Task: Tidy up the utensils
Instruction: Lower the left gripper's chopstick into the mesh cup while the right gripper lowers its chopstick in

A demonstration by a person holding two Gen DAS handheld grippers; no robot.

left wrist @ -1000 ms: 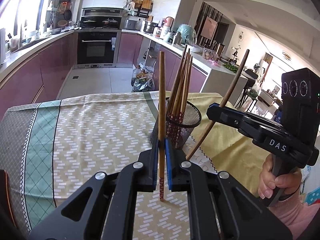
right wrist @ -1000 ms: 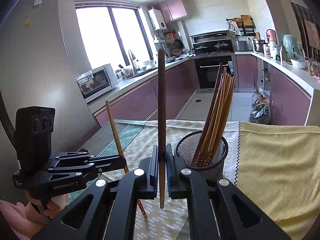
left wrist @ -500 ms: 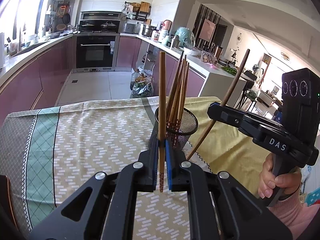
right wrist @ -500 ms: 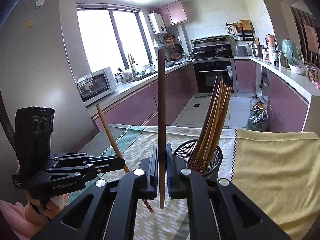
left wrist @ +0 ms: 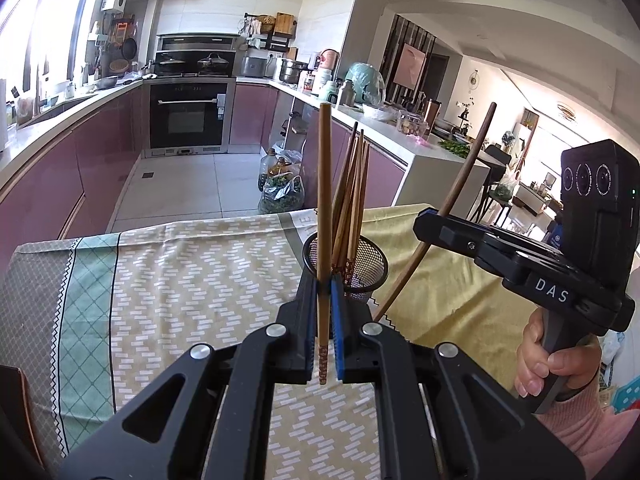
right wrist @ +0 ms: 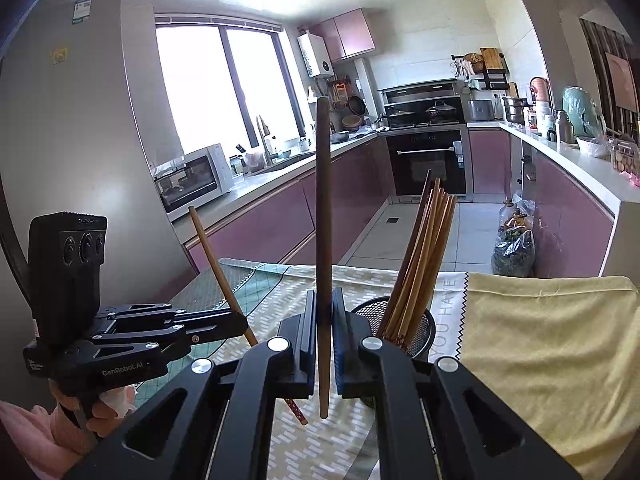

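Gripping 1 chopstick each: left tool [left wrist: 324,322] clenched on light chopstick [left wrist: 324,208], right tool [right wrist: 323,338] clenched on dark chopstick [right wrist: 322,216]. Both upright, above worktop [left wrist: 180,280]. Mesh cup [left wrist: 370,256] with bundled chopsticks stood just ahead, right of both tools; left tool seemed nearer. Readable: "DAS", "GenRobot.AI", "YOU HAVE" on cloth [right wrist: 448,320].
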